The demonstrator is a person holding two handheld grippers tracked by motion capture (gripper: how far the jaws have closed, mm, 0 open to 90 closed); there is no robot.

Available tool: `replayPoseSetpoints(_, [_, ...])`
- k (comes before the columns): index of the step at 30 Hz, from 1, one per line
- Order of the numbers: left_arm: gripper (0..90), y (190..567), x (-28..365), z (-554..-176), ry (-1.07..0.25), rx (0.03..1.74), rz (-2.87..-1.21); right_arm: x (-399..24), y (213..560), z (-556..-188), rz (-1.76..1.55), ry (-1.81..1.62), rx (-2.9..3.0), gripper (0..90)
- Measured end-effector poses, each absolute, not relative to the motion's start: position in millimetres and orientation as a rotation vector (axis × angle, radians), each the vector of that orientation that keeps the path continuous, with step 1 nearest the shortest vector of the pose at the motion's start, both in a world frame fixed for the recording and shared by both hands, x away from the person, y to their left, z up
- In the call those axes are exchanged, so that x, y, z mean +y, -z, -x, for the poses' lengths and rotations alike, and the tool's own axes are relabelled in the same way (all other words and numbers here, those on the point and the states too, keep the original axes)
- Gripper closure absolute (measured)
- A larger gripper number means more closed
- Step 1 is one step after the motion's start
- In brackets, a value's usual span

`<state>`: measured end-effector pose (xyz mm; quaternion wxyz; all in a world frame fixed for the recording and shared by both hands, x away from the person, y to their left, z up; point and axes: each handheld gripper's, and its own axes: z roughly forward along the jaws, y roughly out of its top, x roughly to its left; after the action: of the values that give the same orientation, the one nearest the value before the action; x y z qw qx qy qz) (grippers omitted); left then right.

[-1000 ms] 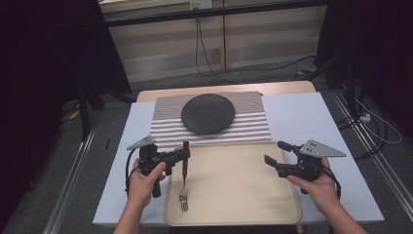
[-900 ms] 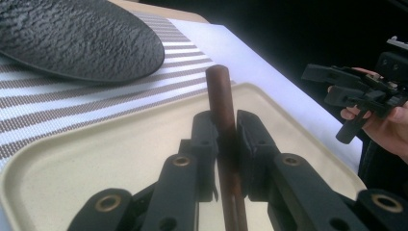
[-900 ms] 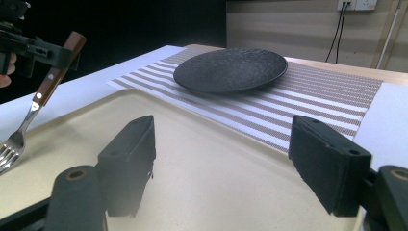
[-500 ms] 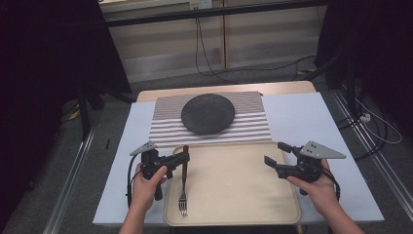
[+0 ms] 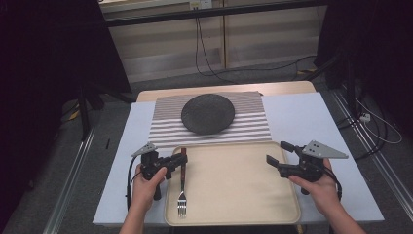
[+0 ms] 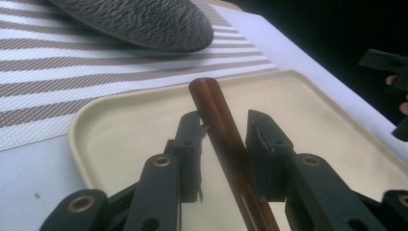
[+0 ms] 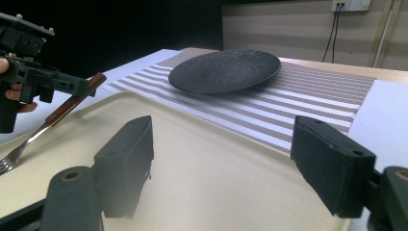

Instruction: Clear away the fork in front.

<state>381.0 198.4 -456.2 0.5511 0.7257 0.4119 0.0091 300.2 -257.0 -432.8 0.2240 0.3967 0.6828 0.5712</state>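
Note:
A fork (image 5: 182, 191) with a brown handle lies along the left side of a beige tray (image 5: 234, 183). Its tines rest on the tray toward me, and its handle end is tilted up. My left gripper (image 5: 182, 160) reaches in from the left, and the handle (image 6: 222, 127) passes between its jaws. Those jaws have just been opening and stand slightly apart around the handle, which leans on the left one. My right gripper (image 5: 277, 152) hovers open over the tray's right edge with nothing between its fingers (image 7: 126, 144).
A dark round plate (image 5: 208, 113) sits on a striped placemat (image 5: 163, 132) beyond the tray. Everything stands on a pale blue table cover (image 5: 297, 117). Cables lie on the floor at the back and at the right.
My left gripper has sunk with the fork, bringing the tines down onto the tray, and its jaws have parted a little. My right gripper has stayed still.

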Motion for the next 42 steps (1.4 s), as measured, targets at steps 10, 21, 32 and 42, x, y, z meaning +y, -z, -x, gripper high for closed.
replayPoseSetpoints(10, [66.4,459.0,200.0,-382.8,-0.053,0.994,-1.725,-259.1,435.1,-298.4,-1.101,-1.564,1.892,23.3])
replayPoseSetpoints(21, [64.4,461.2,202.8,-382.6,-0.069,1.013,-1.727,-257.5,436.5,-297.3,-1.097,-1.559,1.903,23.3])
replayPoseSetpoints(32, [61.9,459.8,202.8,-381.3,-0.101,1.010,-1.733,-257.5,437.7,-296.2,-1.096,-1.547,1.913,23.2])
replayPoseSetpoints(42, [35.6,447.6,205.5,-369.7,-0.178,0.974,-1.760,-256.8,439.5,-292.1,-1.095,-1.540,1.934,22.7])
